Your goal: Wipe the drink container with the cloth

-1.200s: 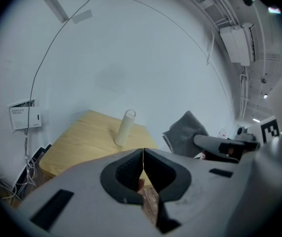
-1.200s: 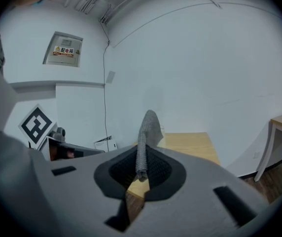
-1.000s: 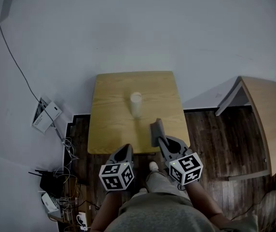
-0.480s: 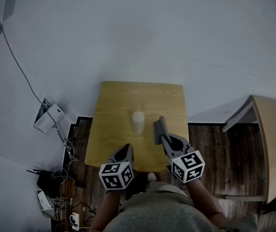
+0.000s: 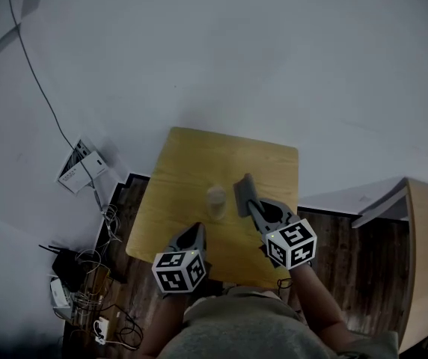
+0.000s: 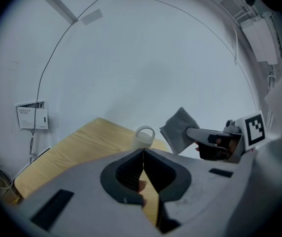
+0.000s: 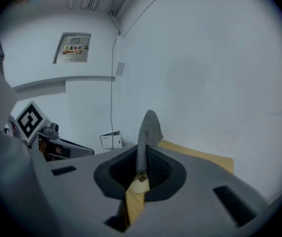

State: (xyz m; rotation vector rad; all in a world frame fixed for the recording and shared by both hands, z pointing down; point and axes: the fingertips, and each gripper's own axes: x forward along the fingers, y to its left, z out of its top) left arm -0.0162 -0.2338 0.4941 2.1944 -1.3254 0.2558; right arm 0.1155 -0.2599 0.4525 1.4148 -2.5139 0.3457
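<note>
One drink container [image 5: 215, 199], apparently a pale cup, stands on the single table [image 5: 191, 155] just ahead of the left gripper [image 6: 143, 154], whose jaws are pressed together on nothing. The right gripper [image 7: 141, 169] pinches one grey cloth [image 7: 148, 127], held just right of the container.
</note>
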